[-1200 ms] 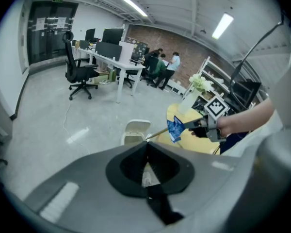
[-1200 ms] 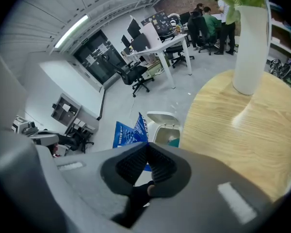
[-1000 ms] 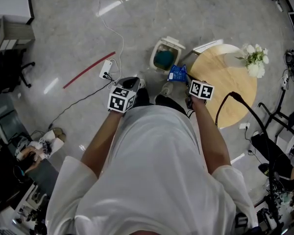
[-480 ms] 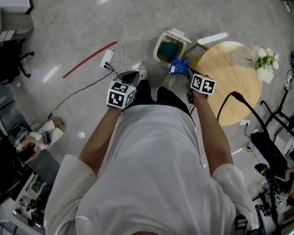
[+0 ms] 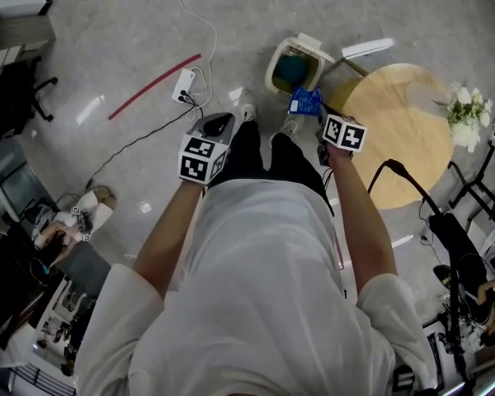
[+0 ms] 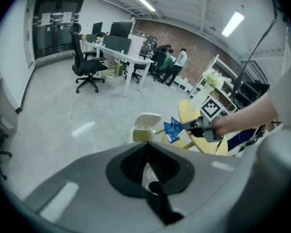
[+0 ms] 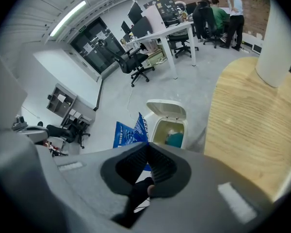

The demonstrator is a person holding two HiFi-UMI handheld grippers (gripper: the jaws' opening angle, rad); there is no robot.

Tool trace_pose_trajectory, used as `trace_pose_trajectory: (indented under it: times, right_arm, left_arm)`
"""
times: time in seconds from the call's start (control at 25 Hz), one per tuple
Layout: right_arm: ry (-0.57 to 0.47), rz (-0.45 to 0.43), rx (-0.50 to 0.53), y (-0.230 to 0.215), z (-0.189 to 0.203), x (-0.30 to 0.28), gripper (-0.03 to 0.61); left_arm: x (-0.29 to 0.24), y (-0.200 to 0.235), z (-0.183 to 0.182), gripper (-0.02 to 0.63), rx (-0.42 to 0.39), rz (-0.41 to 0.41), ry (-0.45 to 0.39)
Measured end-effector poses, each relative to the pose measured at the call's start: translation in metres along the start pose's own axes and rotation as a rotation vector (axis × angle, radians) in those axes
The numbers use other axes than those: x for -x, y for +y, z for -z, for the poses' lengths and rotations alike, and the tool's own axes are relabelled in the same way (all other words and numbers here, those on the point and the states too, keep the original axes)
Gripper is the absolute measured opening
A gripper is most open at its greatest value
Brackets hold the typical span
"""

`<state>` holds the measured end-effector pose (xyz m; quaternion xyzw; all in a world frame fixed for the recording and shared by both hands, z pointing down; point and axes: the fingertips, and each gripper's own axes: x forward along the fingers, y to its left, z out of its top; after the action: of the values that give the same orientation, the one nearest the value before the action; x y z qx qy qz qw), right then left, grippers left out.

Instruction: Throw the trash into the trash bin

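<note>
The right gripper (image 5: 316, 116) holds a blue wrapper (image 5: 305, 101) just beside the open trash bin (image 5: 272, 70).

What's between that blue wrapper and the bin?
Nothing: in the head view the blue wrapper, pinched by the right gripper, hangs just beside the open bin.

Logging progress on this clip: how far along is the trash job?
Done: the trash bin stands open, something teal inside. In hand: the right gripper is shut on a blue wrapper near the bin, not over it. To do: carry it over the opening and release. The left gripper is shut, empty.
</note>
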<state>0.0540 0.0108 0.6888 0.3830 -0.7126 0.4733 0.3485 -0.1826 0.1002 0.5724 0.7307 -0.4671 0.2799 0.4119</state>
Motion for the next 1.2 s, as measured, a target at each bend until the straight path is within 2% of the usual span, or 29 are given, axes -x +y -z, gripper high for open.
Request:
trace_pose_trajectory:
  times: [0.56,0.84,1.2]
  right_arm:
    - [-0.002,0.019,-0.06,0.009,-0.003,-0.047,0.006]
    - [-0.013,0.056,-0.095,-0.007,0.001,-0.077,0.006]
    - [0.006,0.069,-0.136,-0.026,0.017,-0.123,0.006]
  left_arm:
    - [-0.017,0.021,0.004,0.003,0.006,0.002,0.025]
    - [-0.045,0.034,0.001,0.003,0.003,0.014,0.016]
    - [-0.085,0.057,0.02,0.003,0.009,0.005,0.049]
